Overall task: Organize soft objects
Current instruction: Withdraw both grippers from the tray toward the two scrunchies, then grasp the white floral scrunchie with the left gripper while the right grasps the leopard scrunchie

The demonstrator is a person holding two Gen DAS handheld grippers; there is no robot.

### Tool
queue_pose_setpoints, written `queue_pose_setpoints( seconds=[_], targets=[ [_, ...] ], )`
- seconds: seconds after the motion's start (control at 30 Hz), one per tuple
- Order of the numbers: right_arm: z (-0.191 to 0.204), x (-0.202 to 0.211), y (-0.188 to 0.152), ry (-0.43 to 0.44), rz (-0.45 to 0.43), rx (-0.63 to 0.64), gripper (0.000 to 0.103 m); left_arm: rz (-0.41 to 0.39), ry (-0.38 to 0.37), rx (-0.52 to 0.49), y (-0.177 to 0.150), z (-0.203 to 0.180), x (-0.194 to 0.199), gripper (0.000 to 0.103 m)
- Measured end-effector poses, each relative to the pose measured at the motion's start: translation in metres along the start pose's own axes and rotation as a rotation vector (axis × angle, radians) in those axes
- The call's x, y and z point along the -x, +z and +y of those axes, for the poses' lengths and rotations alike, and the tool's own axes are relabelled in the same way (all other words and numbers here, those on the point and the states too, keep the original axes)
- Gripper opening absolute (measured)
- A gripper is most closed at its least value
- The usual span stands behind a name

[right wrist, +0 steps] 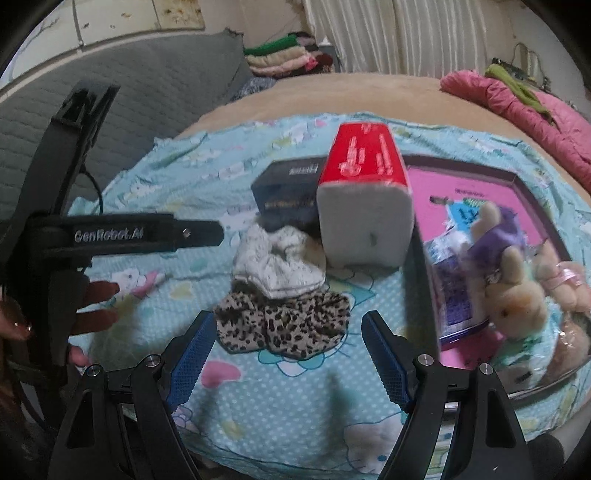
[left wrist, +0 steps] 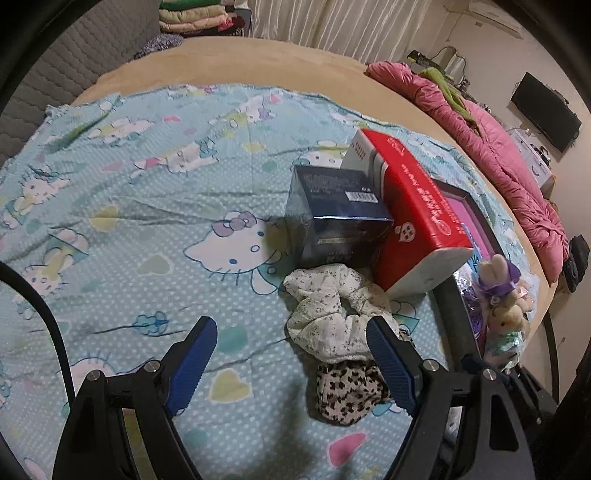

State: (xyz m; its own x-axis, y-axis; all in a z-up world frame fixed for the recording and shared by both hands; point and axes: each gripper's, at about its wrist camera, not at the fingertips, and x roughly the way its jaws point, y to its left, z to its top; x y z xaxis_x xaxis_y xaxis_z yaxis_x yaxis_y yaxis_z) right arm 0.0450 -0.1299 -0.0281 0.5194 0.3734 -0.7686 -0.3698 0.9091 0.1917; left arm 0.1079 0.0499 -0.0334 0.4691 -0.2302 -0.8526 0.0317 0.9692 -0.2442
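Scrunchies lie nearest both cameras: two of them, a leopard-print scrunchie (right wrist: 282, 328) and a white floral scrunchie (right wrist: 275, 264) touching its far edge, both on the cartoon-cat blanket (right wrist: 280, 417).

In the right wrist view the right gripper (right wrist: 289, 360) points down at the blanket with its blue pads spread wide and nothing between them; the leopard-print scrunchie sits just beyond the fingertips. Only this view shows the person's hand (right wrist: 94, 306) at the left, fingers wrapped around the handle of the other tool, whose black body crosses the frame level above the blanket.

In the left wrist view the left gripper (left wrist: 291, 360) is also tilted downward, its pads held wide apart and empty. Its right-hand finger overlaps the white floral scrunchie (left wrist: 325, 317) in the picture, whether it touches I cannot tell, and the leopard-print scrunchie (left wrist: 349, 387) lies under that same finger.

Farther back stand one dark blue box (left wrist: 336, 218) and, leaning against it, one red tissue pack (left wrist: 417, 218). To their right is a dark-framed tray (right wrist: 532, 188) with a pink floor; plush rabbits (right wrist: 517, 291) sit in it, at least two, seen clearly only from the right wrist.

Beyond, a pink quilt (left wrist: 495, 147) lies along the bed's far edge, and folded blankets (left wrist: 199, 16) are stacked by the curtain (left wrist: 332, 22).
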Motion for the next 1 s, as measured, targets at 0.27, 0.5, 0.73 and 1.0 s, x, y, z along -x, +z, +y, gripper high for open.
queue_pose_setpoints(
  seconds=[0.27, 0.5, 0.73, 1.0],
  targets=[
    [0.005, -0.021, -0.004, 0.008, 0.027, 0.027, 0.082, 0.040, -0.026, -0.004, 0.010, -0.005, -0.031, 0.083],
    [0.008, -0.035, -0.007, 0.008, 0.037, 0.041, 0.082, 0.075, -0.059, 0.001, 0.016, -0.005, -0.053, 0.079],
    [0.009, -0.053, -0.003, -0.004, 0.044, 0.046, 0.082, 0.083, -0.101, -0.017, 0.018, -0.004, -0.064, 0.048],
    [0.010, -0.075, 0.002, -0.025, 0.069, 0.060, 0.082, 0.086, -0.139, 0.008, 0.020, 0.000, -0.067, 0.015]
  ],
)
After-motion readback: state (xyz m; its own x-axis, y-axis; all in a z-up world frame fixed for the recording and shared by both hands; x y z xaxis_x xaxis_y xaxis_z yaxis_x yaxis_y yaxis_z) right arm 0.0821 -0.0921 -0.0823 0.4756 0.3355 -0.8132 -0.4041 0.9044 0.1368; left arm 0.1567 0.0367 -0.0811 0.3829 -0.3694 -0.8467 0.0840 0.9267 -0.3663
